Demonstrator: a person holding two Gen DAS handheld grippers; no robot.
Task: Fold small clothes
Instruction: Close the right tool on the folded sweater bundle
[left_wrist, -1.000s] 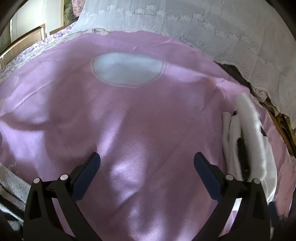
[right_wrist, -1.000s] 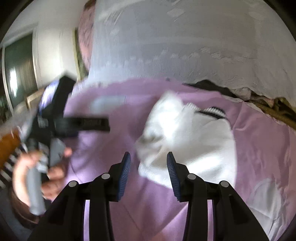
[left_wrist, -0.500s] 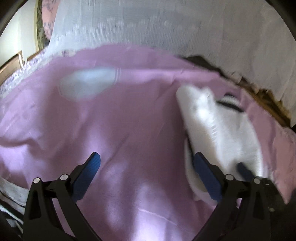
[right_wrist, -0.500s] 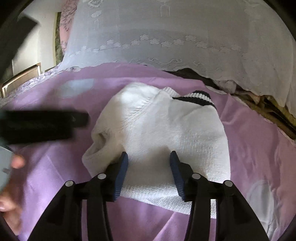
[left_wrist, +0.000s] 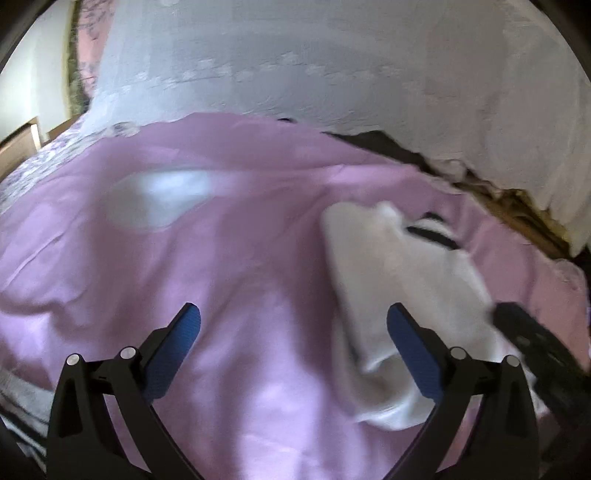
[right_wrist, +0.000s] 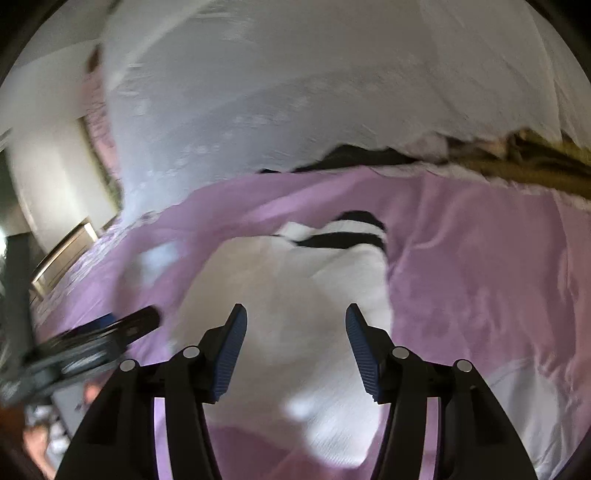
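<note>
One sweater is all I count, lying on one pink sheet, with my two grippers over it. It is white knit, folded into a rough block, with black stripes at the neck end farthest from me. In the left view it lies to the right on the sheet, its near edge bunched under my right-hand pad. One pale round patch marks the sheet farther left. One white lace cover rises behind the sheet.

My left gripper stands wide, nothing between its pads, pink sheet beneath. My right gripper has just been opening and now stands about half apart over the sweater's middle; the pads are not pinching any cloth that I can see. From the right view I see the left gripper low at the left, blurred. I can read no label or writing anywhere.
</note>
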